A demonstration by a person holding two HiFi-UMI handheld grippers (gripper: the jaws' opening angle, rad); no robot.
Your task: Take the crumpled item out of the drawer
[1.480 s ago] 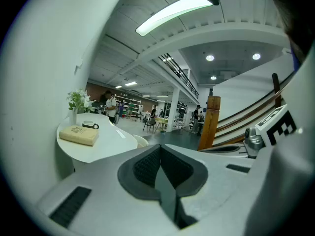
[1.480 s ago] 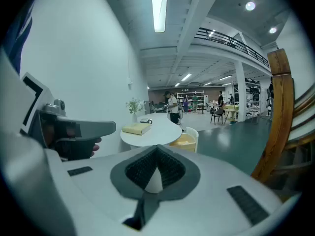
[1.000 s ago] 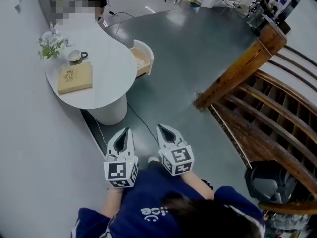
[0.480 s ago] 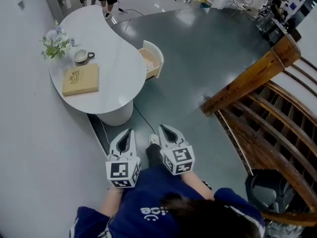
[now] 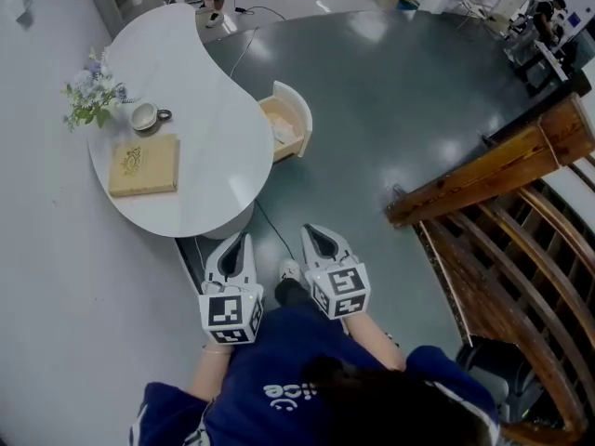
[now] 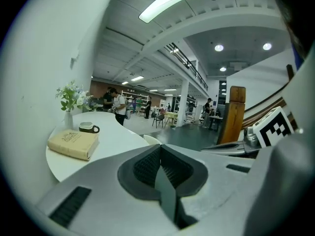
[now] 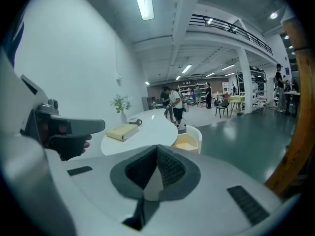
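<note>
Pale crumpled item in the far drawer seems light, soft; pinch a fold; left gripper and right gripper jaws closed, empty.

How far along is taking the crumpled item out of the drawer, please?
Done: the drawer stands open at the table edge. In hand: nothing; the left gripper and right gripper are shut, empty, well short of it. Left: reach in, grip the pale item inside and lift it out.

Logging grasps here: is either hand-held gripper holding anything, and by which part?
Nothing is held. The left hand-held gripper and the right hand-held gripper both have jaws shut together, empty, short of the drawer.
</note>
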